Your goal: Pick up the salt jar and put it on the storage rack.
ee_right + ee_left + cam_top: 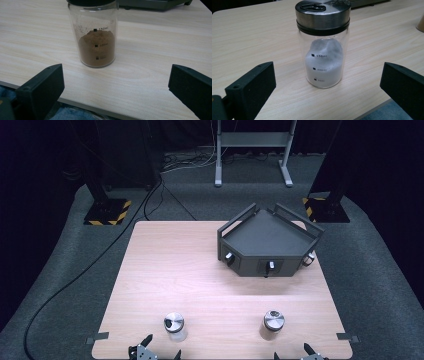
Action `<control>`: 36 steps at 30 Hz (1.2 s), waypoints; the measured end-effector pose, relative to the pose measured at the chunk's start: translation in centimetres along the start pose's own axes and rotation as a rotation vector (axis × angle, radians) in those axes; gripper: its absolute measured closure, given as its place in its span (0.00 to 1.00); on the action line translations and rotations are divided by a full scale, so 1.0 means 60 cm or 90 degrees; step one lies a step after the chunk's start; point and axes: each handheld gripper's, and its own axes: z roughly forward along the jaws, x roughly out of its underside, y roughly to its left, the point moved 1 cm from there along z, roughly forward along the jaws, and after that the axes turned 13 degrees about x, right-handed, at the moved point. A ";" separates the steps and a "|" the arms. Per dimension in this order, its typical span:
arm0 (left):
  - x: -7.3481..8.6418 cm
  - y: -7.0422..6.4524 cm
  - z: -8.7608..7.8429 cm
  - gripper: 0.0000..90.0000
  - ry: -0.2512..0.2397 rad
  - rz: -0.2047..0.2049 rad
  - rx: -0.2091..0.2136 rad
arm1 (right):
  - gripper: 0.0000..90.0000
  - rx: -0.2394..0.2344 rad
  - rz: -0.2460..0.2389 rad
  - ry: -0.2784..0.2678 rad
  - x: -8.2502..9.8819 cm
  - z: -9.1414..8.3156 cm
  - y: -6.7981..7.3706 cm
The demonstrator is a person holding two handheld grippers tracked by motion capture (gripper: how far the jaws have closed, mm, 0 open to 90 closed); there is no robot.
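Jaws wide | white-powder jar ahead, centred, untouched | brown-powder jar likewise

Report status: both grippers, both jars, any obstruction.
Left gripper open, white-powder jar upright ahead, untouched. Right gripper open, brown-powder jar upright ahead, untouched. Dark tray far back; nothing between.

A pale wood-grain worktop stands on grey carpeted floor in a dark room. Two black posts rise from yellow-and-black striped base plates at the far corners. A grey metal stand sits behind, with black cables trailing across the carpet.
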 end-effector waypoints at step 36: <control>-0.009 0.005 0.056 0.00 0.021 0.003 0.031 | 0.00 -0.033 0.004 -0.025 0.011 0.002 -0.010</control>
